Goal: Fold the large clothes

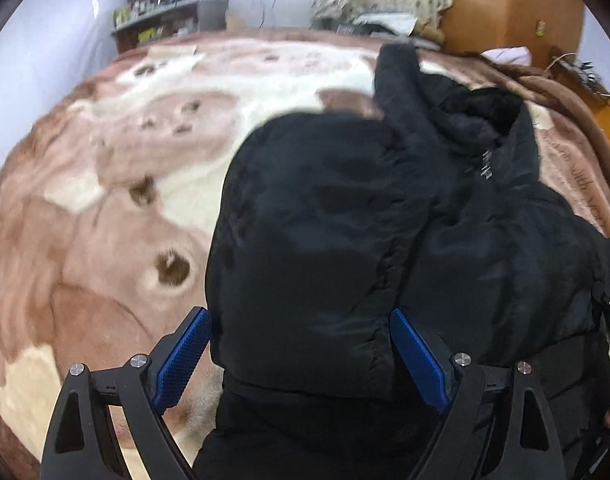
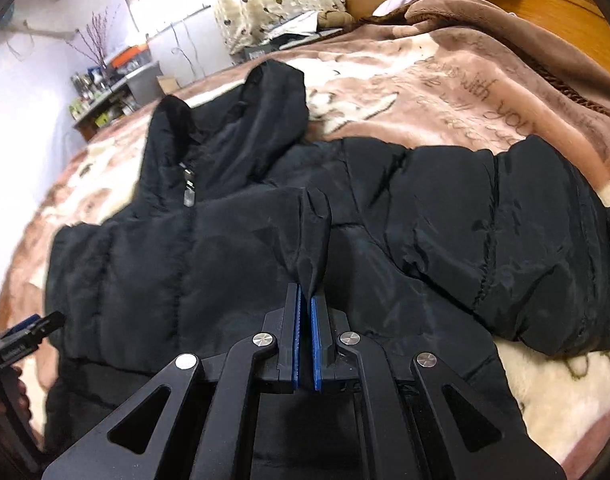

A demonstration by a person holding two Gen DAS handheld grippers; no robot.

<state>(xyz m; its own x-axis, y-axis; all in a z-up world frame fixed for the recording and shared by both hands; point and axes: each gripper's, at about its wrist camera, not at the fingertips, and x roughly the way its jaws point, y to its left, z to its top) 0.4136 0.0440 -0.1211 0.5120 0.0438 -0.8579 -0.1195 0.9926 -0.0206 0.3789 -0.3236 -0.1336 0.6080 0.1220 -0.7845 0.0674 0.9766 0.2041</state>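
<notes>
In the left wrist view, bare blanket (image 1: 117,184) lies free from 8 to 12 o'clock; the black puffer jacket (image 1: 345,220) blocks 1 to 5 o'clock.

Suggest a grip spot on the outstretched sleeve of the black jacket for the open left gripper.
Probably the sleeve near its cuff end, approached from above with fingers straddling its width. It lies flat and extended across the blanket, so its padded edge can bunch between the pads. The left gripper is open over the jacket; the right gripper already pinches a fabric fold.
</notes>
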